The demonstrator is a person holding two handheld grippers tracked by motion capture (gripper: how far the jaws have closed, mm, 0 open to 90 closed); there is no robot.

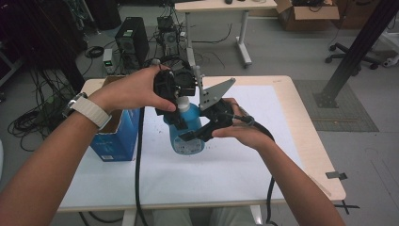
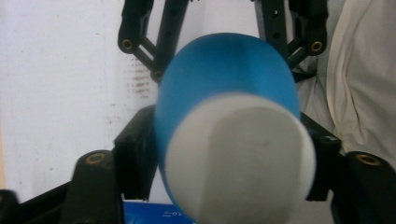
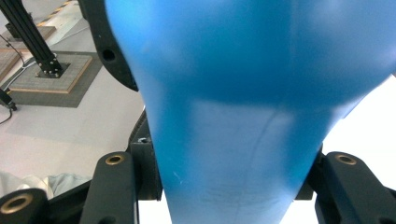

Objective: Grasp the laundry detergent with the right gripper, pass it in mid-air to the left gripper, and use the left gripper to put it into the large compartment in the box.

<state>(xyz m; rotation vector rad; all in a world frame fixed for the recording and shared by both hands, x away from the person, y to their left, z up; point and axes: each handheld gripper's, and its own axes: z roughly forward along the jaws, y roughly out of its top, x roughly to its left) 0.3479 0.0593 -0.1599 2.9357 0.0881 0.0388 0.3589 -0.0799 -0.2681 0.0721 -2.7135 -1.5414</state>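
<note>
Blocking much of the bottle (image 1: 186, 136) in the high view are both hands and grippers, so its base and whether it touches the counter (image 1: 291, 117) cannot be made out; in the right gripper view the bottle's blue body (image 3: 233, 116) runs off the top edge, blurred and too close for detail. It is a blue plastic bottle with a white cap (image 2: 240, 161), narrowing toward the neck, held upright over the middle of the counter. The left gripper (image 1: 178, 101) comes from above with its fingers closed on the neck just under the cap; the right gripper (image 1: 200, 134) comes from the side with its fingers clamped on the body lower down. White sheeting covers the pale wood counter, speckled with small dark marks. A blue box (image 1: 115, 134) with an open top stands at the counter's left edge. Beyond lie a grey floor, a computer tower (image 1: 131, 40), tangled cables, another desk and a cardboard box (image 1: 306, 14).
</note>
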